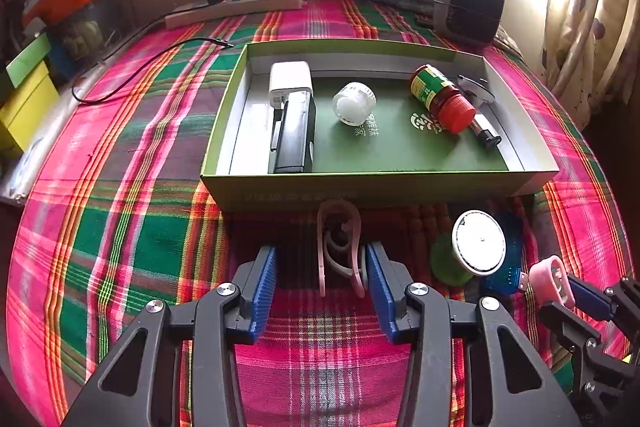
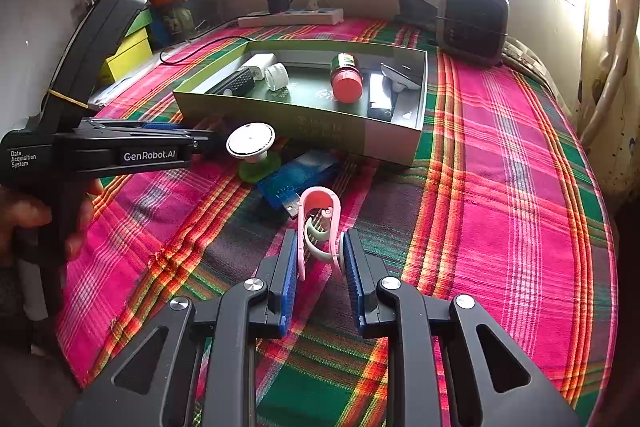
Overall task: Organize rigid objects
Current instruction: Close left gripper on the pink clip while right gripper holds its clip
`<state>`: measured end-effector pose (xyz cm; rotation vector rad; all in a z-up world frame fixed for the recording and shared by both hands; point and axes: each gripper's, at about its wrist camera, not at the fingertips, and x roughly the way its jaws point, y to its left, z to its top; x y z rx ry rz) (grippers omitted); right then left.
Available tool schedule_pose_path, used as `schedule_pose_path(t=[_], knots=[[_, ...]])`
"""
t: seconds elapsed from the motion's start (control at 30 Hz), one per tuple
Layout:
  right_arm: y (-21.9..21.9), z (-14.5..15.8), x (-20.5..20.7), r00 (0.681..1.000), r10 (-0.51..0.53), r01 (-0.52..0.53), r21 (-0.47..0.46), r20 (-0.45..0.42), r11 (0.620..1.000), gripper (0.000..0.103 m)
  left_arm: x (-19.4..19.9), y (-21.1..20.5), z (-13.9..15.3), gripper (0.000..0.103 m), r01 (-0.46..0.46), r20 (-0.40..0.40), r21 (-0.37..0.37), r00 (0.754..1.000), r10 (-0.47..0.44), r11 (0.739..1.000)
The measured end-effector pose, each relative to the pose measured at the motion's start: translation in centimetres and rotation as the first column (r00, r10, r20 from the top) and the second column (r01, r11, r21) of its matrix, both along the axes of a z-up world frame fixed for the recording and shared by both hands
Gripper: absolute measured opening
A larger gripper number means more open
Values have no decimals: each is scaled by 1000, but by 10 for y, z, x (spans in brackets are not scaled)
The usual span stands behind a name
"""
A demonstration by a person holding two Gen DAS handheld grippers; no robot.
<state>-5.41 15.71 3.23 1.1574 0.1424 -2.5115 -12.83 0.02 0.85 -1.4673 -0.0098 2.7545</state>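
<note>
From my left wrist, my left gripper (image 1: 326,291) stands about half open, and a pink plastic clip (image 1: 340,251) with a pale inner arc sits between the blue pads. Its looped end points away from me and its two legs come back toward me, so its long axis runs along my fingers. It lies hard against the right-hand pad, with a clear gap to the left-hand pad, so I judge I do not grip it yet. Just beyond the loop rises the front wall of the shallow green cardboard box (image 1: 380,189), which I must clear before anything goes in. Inside, the bare green floor between the clear plastic jar (image 1: 354,103) and the red-capped bottle (image 1: 442,99) looks the roomiest. To the right on the plaid cloth (image 1: 140,227), near my fingers, stand a white round disc on a green base (image 1: 478,247) and a blue translucent USB stick (image 1: 504,277). At the far right, my right gripper (image 1: 560,297) carries a second pink clip (image 1: 552,279). From my right wrist, that gripper is closed tight, its pads pressing both legs of the second pink clip, loop forward, long axis again along the fingers. The box lies ahead and slightly left, with the USB stick and disc between us. My left gripper reaches in from the left, nearer the box wall. Open cloth stretches wide to the right.
</note>
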Motion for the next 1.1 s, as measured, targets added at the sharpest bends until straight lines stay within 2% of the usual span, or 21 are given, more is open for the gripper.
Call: schedule_pose_path(t=[0.1, 0.23, 1.1], knots=[[-1, 0, -1, 1000, -5, 5, -2, 2, 1000, 23, 0, -1, 0, 36, 4, -2, -11, 1000, -4, 1000], [-2, -1, -2, 1000, -7, 7, 0, 9, 1000, 23, 2, -6, 0, 22, -7, -9, -7, 1000, 7, 1000], [-2, 0, -2, 1000, -15, 15, 9, 17, 1000, 23, 4, -8, 0, 22, -3, -29, 13, 1000, 4, 1000]])
